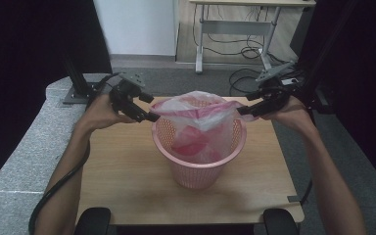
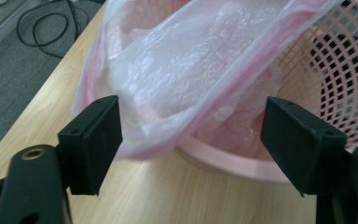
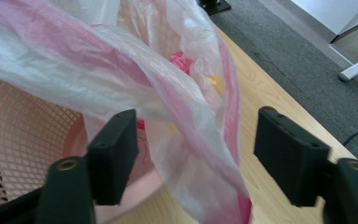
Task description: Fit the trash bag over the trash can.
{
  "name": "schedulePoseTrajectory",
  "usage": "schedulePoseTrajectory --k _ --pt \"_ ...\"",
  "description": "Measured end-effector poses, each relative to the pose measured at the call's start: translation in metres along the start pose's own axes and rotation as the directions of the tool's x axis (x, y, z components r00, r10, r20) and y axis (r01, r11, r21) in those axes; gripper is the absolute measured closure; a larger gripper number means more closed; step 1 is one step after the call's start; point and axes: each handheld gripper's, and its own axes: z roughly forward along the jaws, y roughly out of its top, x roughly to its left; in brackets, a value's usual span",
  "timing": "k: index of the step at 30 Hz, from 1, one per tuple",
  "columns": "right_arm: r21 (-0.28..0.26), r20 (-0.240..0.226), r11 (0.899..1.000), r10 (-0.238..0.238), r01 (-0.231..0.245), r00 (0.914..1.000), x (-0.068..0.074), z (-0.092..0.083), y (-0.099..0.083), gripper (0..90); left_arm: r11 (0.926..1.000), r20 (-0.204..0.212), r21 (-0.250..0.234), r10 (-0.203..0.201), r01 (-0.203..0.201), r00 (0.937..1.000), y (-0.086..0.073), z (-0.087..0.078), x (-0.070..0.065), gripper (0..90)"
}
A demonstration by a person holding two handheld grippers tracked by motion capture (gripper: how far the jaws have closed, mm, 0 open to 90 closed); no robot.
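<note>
Well, both grippers were up at the rim of the pink basket, one at each side, and the thin plastic bag was stretched across the top between them. The basket stood near the middle of the wooden table, and the rest of the bag hung crumpled down inside it, pink showing through the film.

Over on the left, the left gripper sat right at the bag's edge. From its own camera the jaws stood wide apart, released, with a fold of the bag drooping in the gap between them; whether it brushed the left pad I couldn't tell, and it lay clear of the other pad. The basket's rim ran just behind.

And on the right, the right gripper reached in towards the opposite edge. Its jaws were open too, pads clear on both sides, while a twisted strand of the bag ran down through the space between them. The basket wall showed to one side, the table to the other
</note>
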Motion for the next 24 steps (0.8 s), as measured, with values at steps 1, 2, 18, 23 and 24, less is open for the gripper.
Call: schedulePoseTrajectory --k 1,2,18,23,24 --pt "0.007 -0.004 1.0 -0.006 0.006 1.0 0.001 0.003 0.001 45.1 0.9999 -0.009 0.011 0.01 -0.01 0.9999 0.002 0.004 0.0 23.6" --pt "0.012 -0.007 1.0 -0.002 0.002 1.0 0.002 0.005 0.002 51.6 0.9993 -0.018 0.024 0.029 -0.028 0.9994 0.003 0.007 -0.001 27.1" --pt "-0.013 -0.096 1.0 -0.006 0.005 0.9954 0.047 -0.022 -0.037 88.4 0.9935 -0.013 0.019 0.113 -0.112 0.9936 -0.023 -0.007 -0.038 88.7" --pt "-0.008 -0.105 1.0 -0.008 0.007 0.9944 0.061 -0.028 -0.05 88.4 0.9942 0.006 -0.012 0.107 -0.107 0.9942 -0.04 -0.008 -0.05 88.8" --pt "-0.007 -0.108 1.0 -0.011 0.01 0.9941 0.063 -0.028 -0.052 88.5 0.9941 0.013 -0.023 0.106 -0.106 0.9943 -0.044 -0.009 -0.052 88.8"
